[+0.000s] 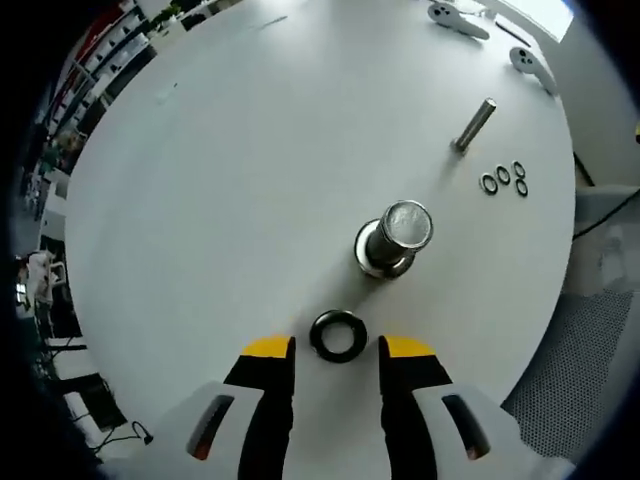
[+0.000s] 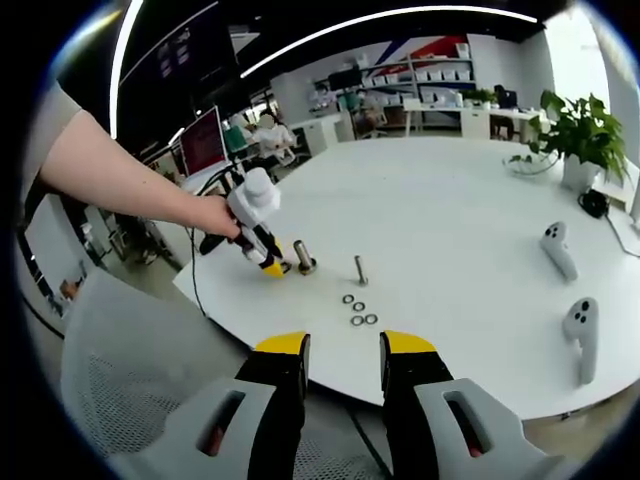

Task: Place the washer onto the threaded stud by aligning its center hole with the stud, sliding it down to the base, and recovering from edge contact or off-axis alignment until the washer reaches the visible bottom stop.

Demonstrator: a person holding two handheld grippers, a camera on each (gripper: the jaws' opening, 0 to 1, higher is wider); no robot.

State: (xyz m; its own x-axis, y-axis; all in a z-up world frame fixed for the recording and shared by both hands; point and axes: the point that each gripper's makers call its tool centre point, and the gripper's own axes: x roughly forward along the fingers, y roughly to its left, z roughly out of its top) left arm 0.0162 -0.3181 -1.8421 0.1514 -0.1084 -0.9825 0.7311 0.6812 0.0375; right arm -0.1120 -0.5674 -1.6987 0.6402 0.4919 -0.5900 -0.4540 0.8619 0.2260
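Observation:
A black washer [image 1: 338,337] lies flat on the white table [image 1: 220,180], between the yellow tips of my left gripper [image 1: 338,349]. The jaws stand open and a little wider than the washer, touching neither side of it. Just beyond it a thick metal stud [image 1: 395,238] stands upright on a wider base. In the right gripper view a person's hand holds the left gripper [image 2: 271,267] down at the table's near edge beside the stud [image 2: 304,258]. My right gripper [image 2: 343,352] hangs off the table's edge, open with nothing in it.
A slim metal bolt [image 1: 474,125] stands farther out, with three small rings [image 1: 503,180] beside it. Two white hand controllers [image 1: 458,18] [image 1: 530,65] lie near the far edge. A potted plant [image 2: 580,135] stands at the back right and a mesh chair [image 2: 120,380] at the lower left.

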